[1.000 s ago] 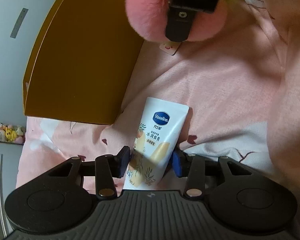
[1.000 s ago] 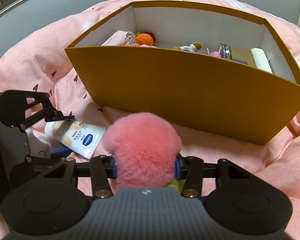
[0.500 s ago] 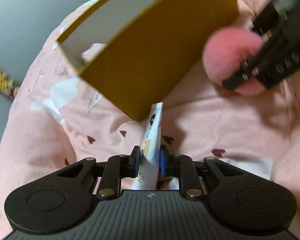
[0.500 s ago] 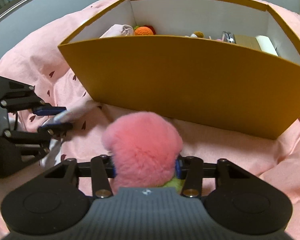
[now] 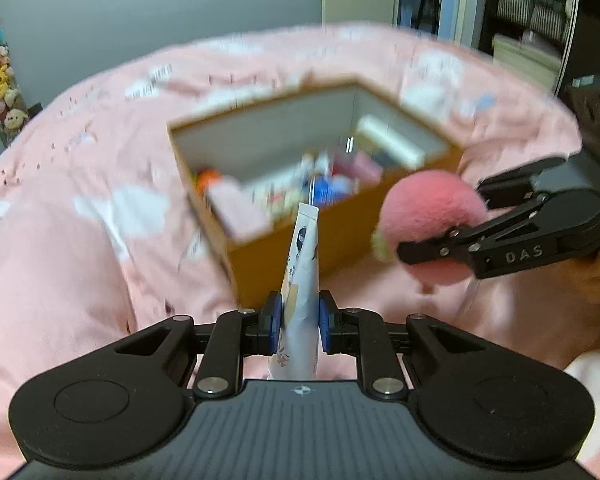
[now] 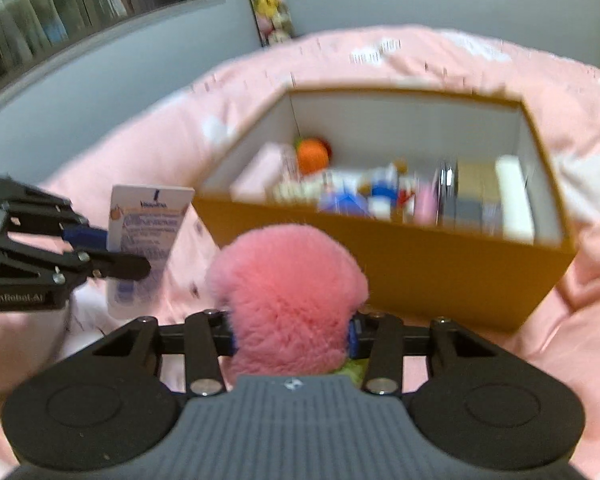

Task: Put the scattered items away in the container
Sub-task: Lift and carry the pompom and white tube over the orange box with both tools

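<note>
My left gripper (image 5: 299, 322) is shut on a white Vaseline lotion tube (image 5: 302, 276) and holds it upright above the pink bedspread, in front of the near corner of the orange box (image 5: 340, 236). The tube also shows in the right wrist view (image 6: 148, 232), held by the left gripper (image 6: 112, 254) to the left of the box (image 6: 440, 268). My right gripper (image 6: 292, 336) is shut on a fluffy pink plush ball (image 6: 288, 300), held up in front of the box's near wall. In the left wrist view the ball (image 5: 432, 224) and right gripper (image 5: 428, 246) are right of the box.
The open box holds several small items, among them an orange ball (image 6: 312, 152) and a white roll (image 6: 512, 196). The pink bedspread (image 5: 80, 220) lies all round it. A strip of plush toys (image 6: 270, 12) hangs on the grey wall behind.
Both grippers have risen with their loads, so I now look down into the open box. The lotion tube has left the bedspread and stands upright in the left gripper.
</note>
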Demonstrator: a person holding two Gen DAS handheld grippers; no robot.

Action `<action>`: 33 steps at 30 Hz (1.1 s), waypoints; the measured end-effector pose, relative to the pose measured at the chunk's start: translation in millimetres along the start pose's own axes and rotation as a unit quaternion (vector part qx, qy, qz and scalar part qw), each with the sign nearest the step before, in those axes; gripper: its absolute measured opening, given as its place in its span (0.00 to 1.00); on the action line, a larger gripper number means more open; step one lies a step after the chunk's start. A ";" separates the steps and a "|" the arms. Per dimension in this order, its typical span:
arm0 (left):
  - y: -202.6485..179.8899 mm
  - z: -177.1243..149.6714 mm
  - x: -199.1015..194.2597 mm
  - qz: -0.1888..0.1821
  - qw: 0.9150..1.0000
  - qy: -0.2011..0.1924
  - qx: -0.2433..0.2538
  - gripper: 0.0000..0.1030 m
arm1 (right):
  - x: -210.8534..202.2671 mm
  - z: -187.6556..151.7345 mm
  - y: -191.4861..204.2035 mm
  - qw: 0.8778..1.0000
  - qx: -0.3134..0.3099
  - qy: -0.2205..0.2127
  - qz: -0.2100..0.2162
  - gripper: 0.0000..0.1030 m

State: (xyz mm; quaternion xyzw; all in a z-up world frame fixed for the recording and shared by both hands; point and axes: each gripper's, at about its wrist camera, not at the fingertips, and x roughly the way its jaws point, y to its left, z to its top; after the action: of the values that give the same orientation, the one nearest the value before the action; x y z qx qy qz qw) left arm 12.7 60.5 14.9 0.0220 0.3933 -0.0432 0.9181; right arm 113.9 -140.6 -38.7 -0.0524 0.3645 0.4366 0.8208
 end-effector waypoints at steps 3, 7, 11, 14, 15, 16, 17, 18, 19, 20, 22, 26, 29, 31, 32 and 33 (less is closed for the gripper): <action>9.2 32.3 -13.4 -0.010 0.999 -0.032 -0.020 0.21 | -19.1 29.7 -1.9 0.999 0.002 -0.034 0.016 0.45; 21.7 71.2 -5.7 0.004 0.997 -0.061 -0.036 0.21 | -20.9 67.5 -4.4 0.998 -0.020 -0.066 0.004 0.45; 34.0 102.1 27.8 0.009 0.997 -0.066 -0.040 0.21 | -2.8 89.7 -13.4 0.995 -0.052 -0.090 -0.012 0.45; 41.1 116.1 56.3 0.017 0.998 -0.055 -0.026 0.21 | 23.4 108.6 -25.1 0.994 -0.061 -0.086 -0.022 0.45; 42.3 118.9 63.7 0.020 0.998 -0.052 -0.015 0.21 | 31.9 114.6 -30.4 0.994 -0.063 -0.084 -0.022 0.45; 42.9 121.6 71.4 0.021 0.999 -0.048 -0.004 0.21 | 40.1 121.1 -35.4 0.994 -0.068 -0.081 -0.021 0.45; 42.8 123.7 78.6 0.021 0.999 -0.044 0.005 0.21 | 47.7 126.7 -39.3 0.994 -0.075 -0.079 -0.021 0.45; 42.5 124.9 85.0 0.019 0.999 -0.041 0.014 0.21 | 56.0 132.2 -42.8 0.993 -0.082 -0.076 -0.023 0.45; 42.2 126.1 92.3 0.017 0.999 -0.037 0.024 0.21 | 64.5 137.8 -46.9 0.993 -0.090 -0.070 -0.023 0.45; 41.4 127.4 100.1 0.017 0.999 -0.032 0.035 0.21 | 70.5 140.5 -51.0 0.993 -0.094 -0.064 -0.022 0.45; 40.1 128.9 115.0 0.020 0.998 -0.021 0.052 0.21 | 84.8 146.3 -58.1 0.993 -0.106 -0.047 -0.023 0.45; 41.8 130.8 148.8 0.015 0.997 0.007 0.073 0.21 | 117.6 150.4 -66.4 0.988 -0.148 -0.017 -0.040 0.45; 44.5 131.4 172.3 0.014 0.996 0.031 0.077 0.21 | 138.5 151.1 -72.8 0.984 -0.171 0.012 -0.039 0.46; 47.4 131.9 183.2 0.008 0.996 0.044 0.072 0.21 | 152.4 151.6 -78.4 0.983 -0.175 0.033 -0.037 0.46; 48.2 132.5 188.3 0.005 0.996 0.050 0.072 0.21 | 156.0 151.6 -79.6 0.983 -0.174 0.044 -0.035 0.46; 48.6 133.4 193.6 0.003 0.996 0.058 0.073 0.21 | 162.0 152.1 -82.9 0.984 -0.169 0.055 -0.031 0.46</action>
State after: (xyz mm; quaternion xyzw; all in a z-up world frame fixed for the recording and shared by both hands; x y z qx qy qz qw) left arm 246.5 86.9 -33.0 0.0924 0.4419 -0.0676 0.8897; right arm 317.7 -20.0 -51.5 -0.2257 0.3286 0.4629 0.7917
